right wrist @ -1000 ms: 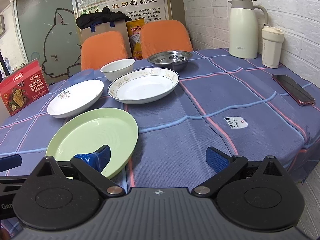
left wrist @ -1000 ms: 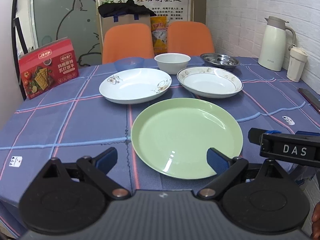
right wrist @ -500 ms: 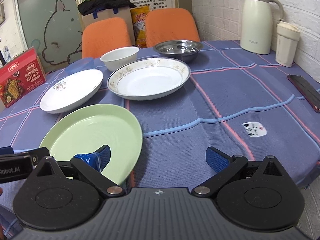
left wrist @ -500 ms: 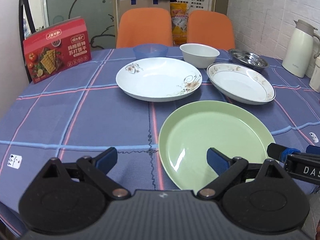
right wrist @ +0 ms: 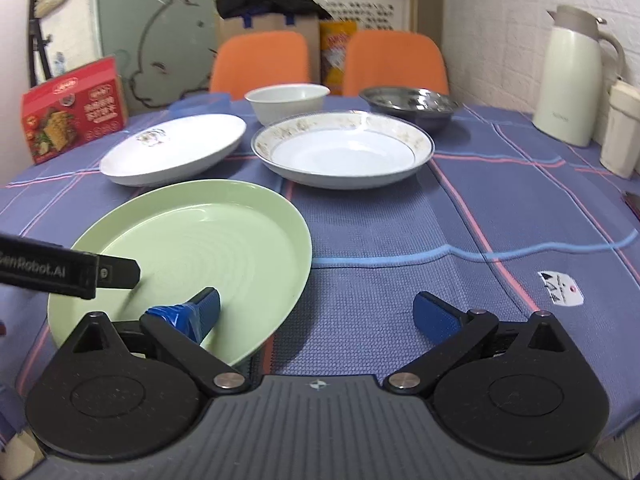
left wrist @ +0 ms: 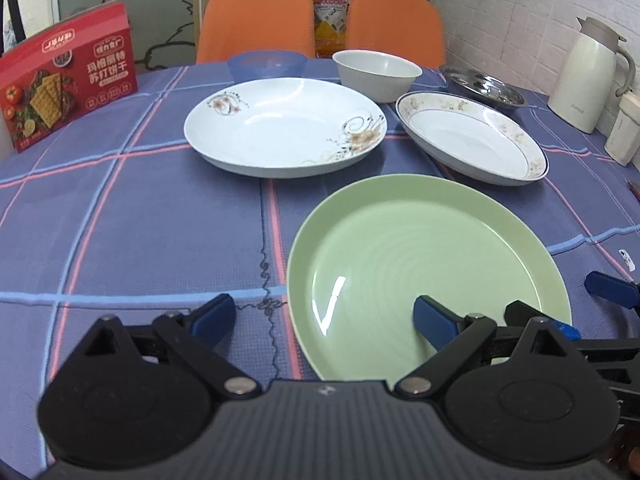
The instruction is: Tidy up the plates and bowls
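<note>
Left gripper (left wrist: 324,316): jaws spread wide, holding nothing; its right finger hangs over the near part of the green plate, its left finger over bare cloth.
Right gripper (right wrist: 316,312): jaws spread wide, holding nothing; its left finger (right wrist: 200,312) reaches over the green plate's near right rim, its right finger over bare cloth.
Green plate (left wrist: 424,252): nearest dish, lying flat, face up, close to the table's near edge; round, so no long axis to tell.
Open room: bare blue checked tablecloth (left wrist: 140,220) to the left of the green plate, and a wide bare stretch to its right in the right wrist view.
Floral white plate (left wrist: 280,124): flat, face up, beyond the green plate and to the left, apart from it.
Gold-rimmed plate (right wrist: 344,148): flat, face up, just beside the floral plate on its right; rims near, touching or not I cannot tell.
White bowl (left wrist: 378,70): upright, behind the gap between the two white plates.
Blue bowl (left wrist: 266,64): upright, left of the white bowl, behind the floral plate.
Steel bowl (right wrist: 412,102): upright, right of the white bowl, behind the gold-rimmed plate.
Far edge: red cracker box (left wrist: 64,76) standing at far left; cream jug (right wrist: 572,76) and a cup at far right by the wall; two orange chairs (right wrist: 260,60) behind the table.
</note>
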`<state>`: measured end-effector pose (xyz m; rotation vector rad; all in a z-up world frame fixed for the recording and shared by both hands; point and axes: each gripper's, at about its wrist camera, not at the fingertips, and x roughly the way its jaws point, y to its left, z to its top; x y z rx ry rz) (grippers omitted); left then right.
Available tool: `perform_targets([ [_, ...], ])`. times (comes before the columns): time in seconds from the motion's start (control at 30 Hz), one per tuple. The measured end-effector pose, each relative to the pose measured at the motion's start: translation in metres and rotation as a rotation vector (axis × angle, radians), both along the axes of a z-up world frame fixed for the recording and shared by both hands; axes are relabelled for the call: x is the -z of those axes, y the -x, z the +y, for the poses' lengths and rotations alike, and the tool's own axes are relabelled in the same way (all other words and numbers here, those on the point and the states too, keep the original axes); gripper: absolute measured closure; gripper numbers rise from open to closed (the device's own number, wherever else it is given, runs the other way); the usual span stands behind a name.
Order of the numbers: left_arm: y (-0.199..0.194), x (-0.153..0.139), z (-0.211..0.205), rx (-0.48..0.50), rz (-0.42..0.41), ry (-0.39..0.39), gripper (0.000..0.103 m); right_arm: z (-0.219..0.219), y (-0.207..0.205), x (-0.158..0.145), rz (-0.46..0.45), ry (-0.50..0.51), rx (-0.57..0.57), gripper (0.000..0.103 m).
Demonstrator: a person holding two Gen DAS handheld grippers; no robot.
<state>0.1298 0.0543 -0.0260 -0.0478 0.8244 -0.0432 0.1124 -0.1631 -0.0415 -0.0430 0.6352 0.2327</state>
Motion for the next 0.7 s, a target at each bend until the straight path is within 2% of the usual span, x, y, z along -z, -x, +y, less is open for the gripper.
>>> perform_targets([
  [0.13,-0.005,-0.001,0.000,0.019,0.012,-0.005,0.008,0.004,-0.006,-0.006,0.044,0.011,0.008,0.013],
  [0.2,-0.007,-0.001,0.000,0.035,0.013,-0.006,0.008,0.011,-0.010,-0.008,0.066,0.009,-0.035,0.013],
  [0.3,-0.007,0.000,-0.001,0.059,0.009,-0.006,0.009,0.021,-0.009,-0.005,0.045,0.003,-0.107,0.014],
  [0.43,-0.006,0.000,-0.001,0.083,-0.007,0.021,0.013,0.026,-0.008,-0.003,0.023,-0.004,-0.137,0.015],
  [0.53,-0.004,-0.001,-0.013,0.104,-0.018,-0.005,0.016,0.042,-0.003,-0.005,0.032,-0.010,-0.209,0.014],
  [0.6,-0.005,-0.002,-0.009,0.080,-0.012,0.011,0.016,0.054,0.001,-0.006,0.024,0.022,-0.183,0.015],
  [0.7,0.000,-0.005,0.004,0.068,0.009,0.023,0.016,0.052,0.002,-0.009,0.043,-0.049,-0.189,0.015],
])
